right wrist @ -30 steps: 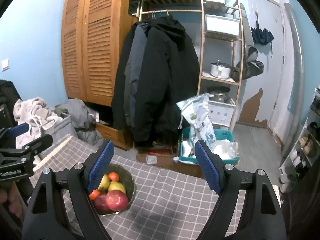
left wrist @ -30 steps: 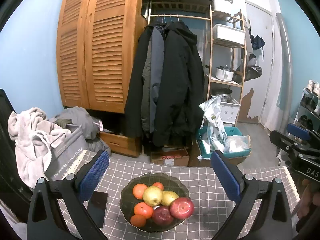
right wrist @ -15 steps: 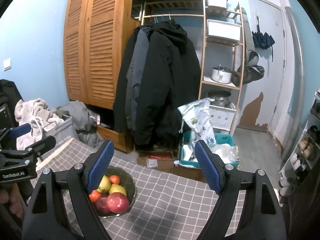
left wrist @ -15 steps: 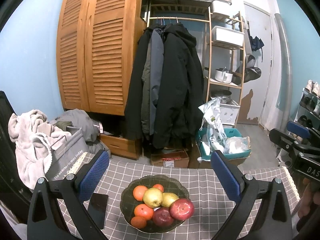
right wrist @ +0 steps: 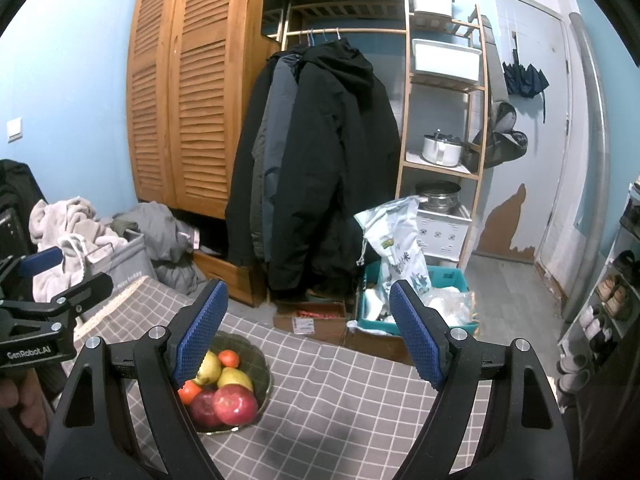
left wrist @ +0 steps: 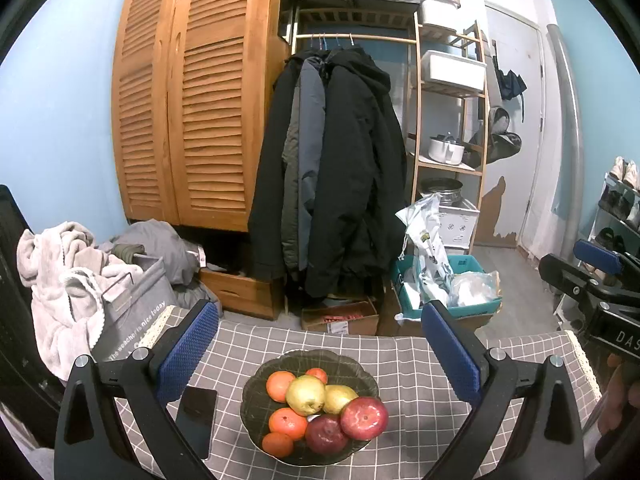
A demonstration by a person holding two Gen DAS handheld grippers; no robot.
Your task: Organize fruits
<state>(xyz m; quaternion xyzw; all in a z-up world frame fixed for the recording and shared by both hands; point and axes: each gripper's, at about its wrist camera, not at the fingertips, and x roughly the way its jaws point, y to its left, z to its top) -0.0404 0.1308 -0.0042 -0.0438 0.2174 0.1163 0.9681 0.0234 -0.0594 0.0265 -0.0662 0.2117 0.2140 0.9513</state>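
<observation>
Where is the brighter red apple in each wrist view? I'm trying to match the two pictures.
Left wrist view: the brighter red apple lies at the bowl's near right side, low and centre-right in the picture.
Right wrist view: the same apple is low and left of centre, beside the right claw's left finger.
Shared landmark: the black coats on the rail.

The right gripper (right wrist: 308,332) hangs wide open and empty above a grey checked tablecloth (right wrist: 360,400). At near left, a dark bowl (right wrist: 262,364) holds red apples (right wrist: 235,403), yellow pears (right wrist: 234,378) and oranges (right wrist: 229,358). The left gripper (right wrist: 48,280) shows at far left.
</observation>
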